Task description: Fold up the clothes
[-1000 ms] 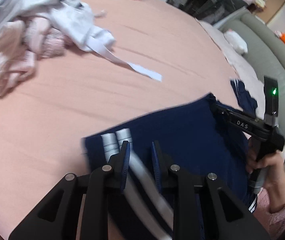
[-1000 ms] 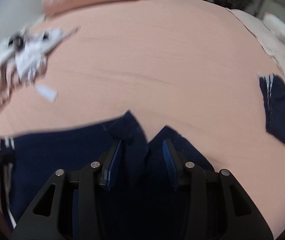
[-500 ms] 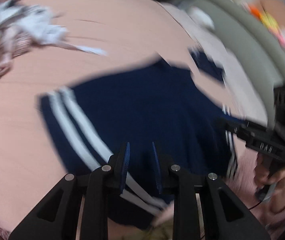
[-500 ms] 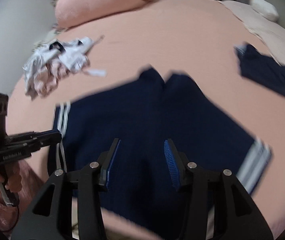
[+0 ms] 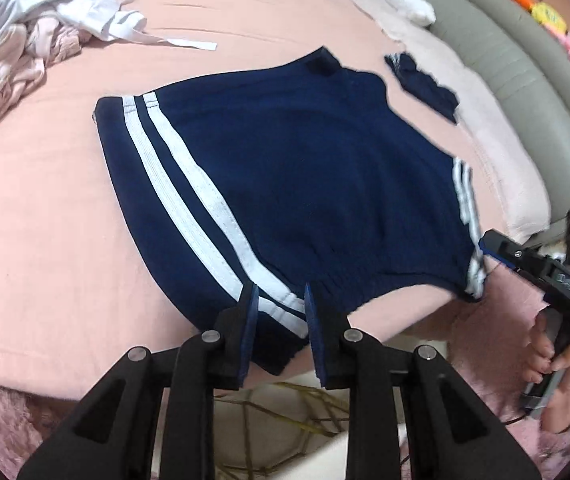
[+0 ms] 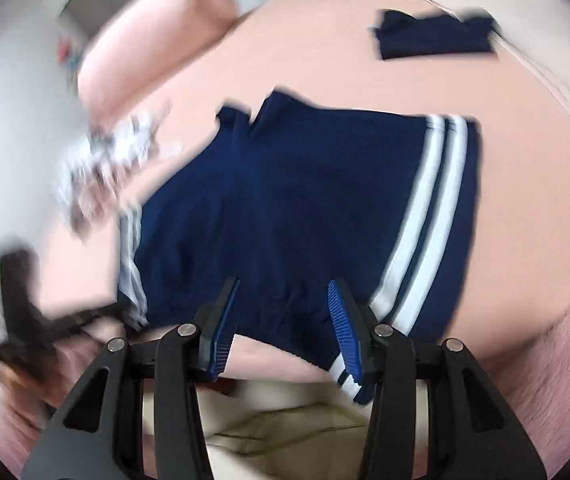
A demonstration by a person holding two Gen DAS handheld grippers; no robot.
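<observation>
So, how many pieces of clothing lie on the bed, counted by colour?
Navy: 2, the striped shorts and a small folded piece.
White or pale pink: 1 crumpled heap; the pieces in it cannot be counted apart.
Total: 3.

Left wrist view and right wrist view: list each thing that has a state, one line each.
Navy shorts: spread flat on the bed, waistband at the near edge, unfolded.
Left gripper: open, jaws astride the waistband corner.
Right gripper: open, at the waistband.
Small navy garment: lying apart, crumpled.
Pile of light clothes: heaped, unfolded.
</observation>
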